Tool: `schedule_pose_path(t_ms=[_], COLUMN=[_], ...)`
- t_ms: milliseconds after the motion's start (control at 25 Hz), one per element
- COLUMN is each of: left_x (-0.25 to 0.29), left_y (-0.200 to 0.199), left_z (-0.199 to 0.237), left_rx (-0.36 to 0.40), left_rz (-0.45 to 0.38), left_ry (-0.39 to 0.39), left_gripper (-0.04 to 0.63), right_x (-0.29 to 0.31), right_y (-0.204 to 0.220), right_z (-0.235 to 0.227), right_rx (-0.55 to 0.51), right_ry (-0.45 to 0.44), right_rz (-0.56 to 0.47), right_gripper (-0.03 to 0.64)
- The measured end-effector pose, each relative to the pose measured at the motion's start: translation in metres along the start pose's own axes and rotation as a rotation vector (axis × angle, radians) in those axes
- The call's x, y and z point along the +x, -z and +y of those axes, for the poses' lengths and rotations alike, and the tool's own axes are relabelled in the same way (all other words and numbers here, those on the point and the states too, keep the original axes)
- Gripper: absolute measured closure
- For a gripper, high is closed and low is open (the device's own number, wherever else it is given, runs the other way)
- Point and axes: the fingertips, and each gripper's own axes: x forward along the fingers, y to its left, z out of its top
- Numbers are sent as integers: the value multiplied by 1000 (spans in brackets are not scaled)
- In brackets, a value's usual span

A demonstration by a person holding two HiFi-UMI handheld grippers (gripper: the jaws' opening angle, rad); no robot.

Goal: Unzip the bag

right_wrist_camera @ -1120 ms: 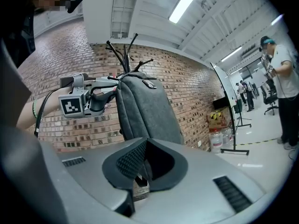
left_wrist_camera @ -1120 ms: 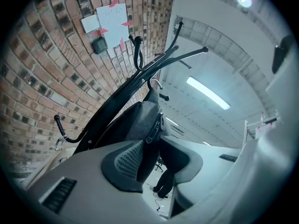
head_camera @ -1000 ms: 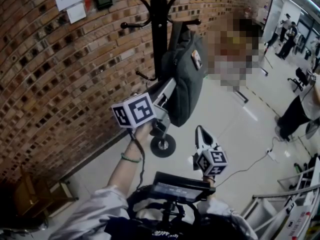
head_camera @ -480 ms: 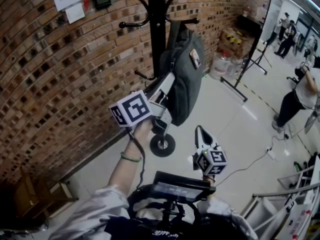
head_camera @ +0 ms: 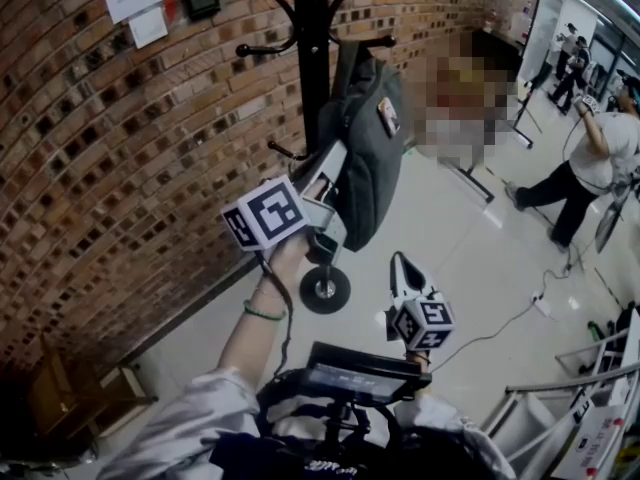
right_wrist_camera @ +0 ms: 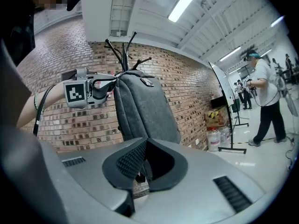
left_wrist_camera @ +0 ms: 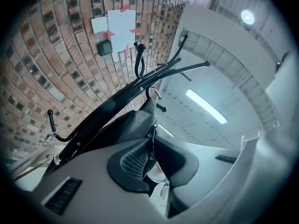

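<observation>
A grey bag point(head_camera: 365, 158) hangs from a hook of a black coat stand point(head_camera: 310, 58). My left gripper point(head_camera: 337, 160) is raised against the bag's left side. In the left gripper view its jaws have just been closing, and the metal zipper pull point(left_wrist_camera: 151, 147) is pinched between the pads where the left gripper point(left_wrist_camera: 150, 141) meets the bag point(left_wrist_camera: 128, 127). My right gripper point(head_camera: 400, 261) is lower and nearer to me, clear of the bag. Its jaws are shut with nothing between them. The right gripper point(right_wrist_camera: 145, 143) looks at the bag point(right_wrist_camera: 145, 104) and the left gripper point(right_wrist_camera: 113, 85).
A brick wall point(head_camera: 110, 158) stands close behind the stand, whose round base point(head_camera: 325, 290) rests on the floor. A person point(head_camera: 585, 163) stands at the far right. Boxes and water bottles point(right_wrist_camera: 214, 133) sit by the wall. A cable point(head_camera: 500, 323) and a metal rack point(head_camera: 560, 408) lie to the right.
The left gripper has shifted slightly against the bag's side. The person at the far right has changed place and posture. The right gripper has kept still.
</observation>
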Motion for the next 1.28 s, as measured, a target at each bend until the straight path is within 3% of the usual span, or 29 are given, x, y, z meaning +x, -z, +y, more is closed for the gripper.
schedule_pose_path(t_ms=[120,640,840,1040,1280], left_x=[-1,-8,-10,-14,-18], left_y=[-1,-7,-7,-2,4], left_z=[0,-2,1,0,6], left_rx=[5,-165,-127,-39,-37], left_rz=[-3,-44,-33,-9,-8], left_ry=[6,63,43,13,1], left_gripper=[575,591,591,592,592], right_x=[1,-1,-2,-2,0], right_y=[2,7,7,9,10], right_z=[1,3,0,-2,1], right_rx=[2,-5,-3,-2,-3], right_ry=[-2,-2,6,9,2], right_rz=[4,17,18,23,22], right_gripper=[620,620,620,620,620])
